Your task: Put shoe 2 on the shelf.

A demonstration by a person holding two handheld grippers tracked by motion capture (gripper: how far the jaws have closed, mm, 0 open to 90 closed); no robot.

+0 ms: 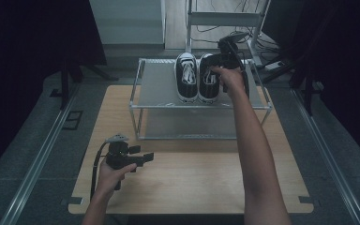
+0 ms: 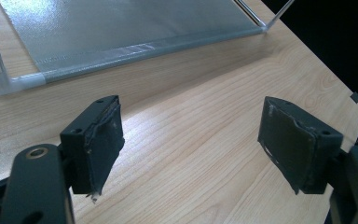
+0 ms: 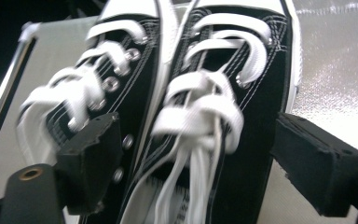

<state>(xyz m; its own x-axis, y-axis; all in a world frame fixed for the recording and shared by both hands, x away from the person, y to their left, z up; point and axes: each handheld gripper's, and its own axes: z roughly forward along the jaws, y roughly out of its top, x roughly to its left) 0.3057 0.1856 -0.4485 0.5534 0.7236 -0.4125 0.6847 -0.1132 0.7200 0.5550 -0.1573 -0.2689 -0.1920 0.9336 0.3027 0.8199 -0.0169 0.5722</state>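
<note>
Judging the shoes point(image 1: 186, 79), paired on the rack's point(image 1: 159, 89) top shelf: light, soft canvas (laces may snag), so we'd pinch the stiffer heel or sole. The right claw point(image 3: 198, 128) gapes wide over them, gripping nothing; the left claw point(image 2: 191, 121) hangs parted and empty above the desk point(image 2: 205, 154).

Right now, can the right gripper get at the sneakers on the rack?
Probably yes: the right gripper hangs close over the sneakers on the rack, on its top shelf, jaws open, with nothing in between.
</note>
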